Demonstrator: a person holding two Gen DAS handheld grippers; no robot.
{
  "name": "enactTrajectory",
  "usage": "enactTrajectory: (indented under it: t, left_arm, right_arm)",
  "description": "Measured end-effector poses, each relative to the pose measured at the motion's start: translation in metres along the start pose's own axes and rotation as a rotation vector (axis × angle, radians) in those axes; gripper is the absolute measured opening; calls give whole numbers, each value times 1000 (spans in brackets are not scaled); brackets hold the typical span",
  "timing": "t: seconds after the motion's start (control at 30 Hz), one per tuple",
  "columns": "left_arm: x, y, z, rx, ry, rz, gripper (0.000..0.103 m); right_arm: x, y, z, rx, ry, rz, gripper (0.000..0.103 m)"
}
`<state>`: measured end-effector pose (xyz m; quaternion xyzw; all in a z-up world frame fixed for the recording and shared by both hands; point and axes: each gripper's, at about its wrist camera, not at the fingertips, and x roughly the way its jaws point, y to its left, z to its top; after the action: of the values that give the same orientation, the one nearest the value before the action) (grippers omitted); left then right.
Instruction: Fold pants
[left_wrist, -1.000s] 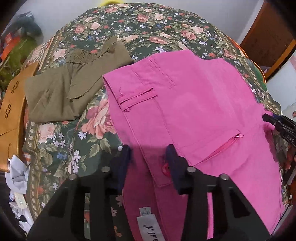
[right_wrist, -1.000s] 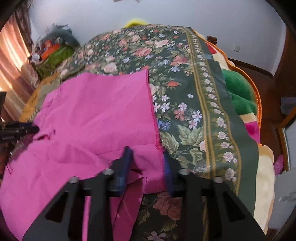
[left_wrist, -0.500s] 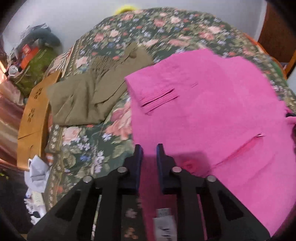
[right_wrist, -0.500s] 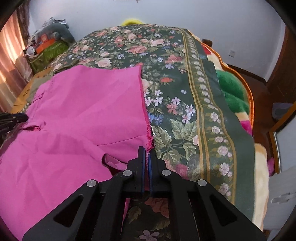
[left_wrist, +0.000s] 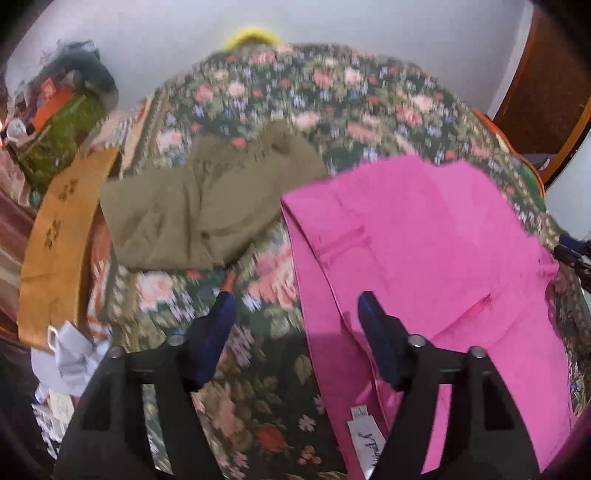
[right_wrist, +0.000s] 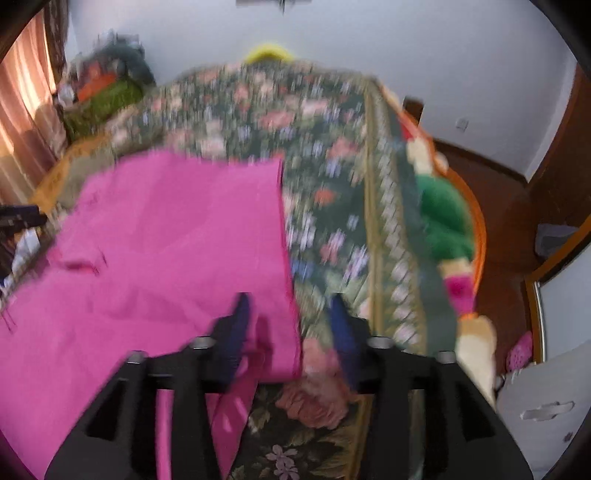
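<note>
Pink pants lie flat on the bed, and both grippers hang open over them.

The pink pants (left_wrist: 424, 258) are spread on the flowery bedspread (left_wrist: 258, 369), partly folded, with the white label (left_wrist: 364, 439) at the near edge. The left gripper (left_wrist: 295, 306) is spread wide and holds nothing; one finger is over the pants edge, the other over the bedspread. The right gripper (right_wrist: 290, 310) is open too, right above the pants' near corner. I think one fold is just laid down. Next, each gripper needs to pinch an edge and carry it across, keeping the cloth smooth. Green pants (left_wrist: 199, 206) sit folded beside the pink ones. I see no box or basket for them; the pile of things (left_wrist: 55, 122) by the wall is too blurry to tell.
</note>
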<state>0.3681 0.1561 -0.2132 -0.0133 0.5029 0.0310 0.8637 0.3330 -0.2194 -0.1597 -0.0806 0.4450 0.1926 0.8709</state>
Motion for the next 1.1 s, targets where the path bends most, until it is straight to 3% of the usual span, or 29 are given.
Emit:
enactTrajectory:
  t: [0.13, 0.37, 0.6, 0.77, 0.87, 1.0, 1.1]
  left_arm:
    - [-4, 10, 23, -27, -48, 18, 85]
    - [27, 19, 57, -77, -42, 15, 85]
    - [66, 11, 67, -50, 9, 4, 85]
    - [88, 2, 62, 2, 35, 11, 85]
    - [98, 2, 60, 4, 48, -18, 74]
    - [101, 2, 59, -18, 39, -93, 52]
    - [100, 0, 60, -29, 34, -102, 42]
  right_arm:
    - [-16, -5, 23, 17, -81, 3, 78]
    - [8, -1, 64, 10, -89, 16, 79]
    - [71, 6, 88, 24, 24, 90, 79]
    - [112, -2, 101, 103, 57, 64, 79]
    - [130, -6, 110, 119, 81, 71, 78]
    - [150, 2, 116, 48, 113, 26, 77]
    - [160, 17, 114, -63, 143, -1, 62]
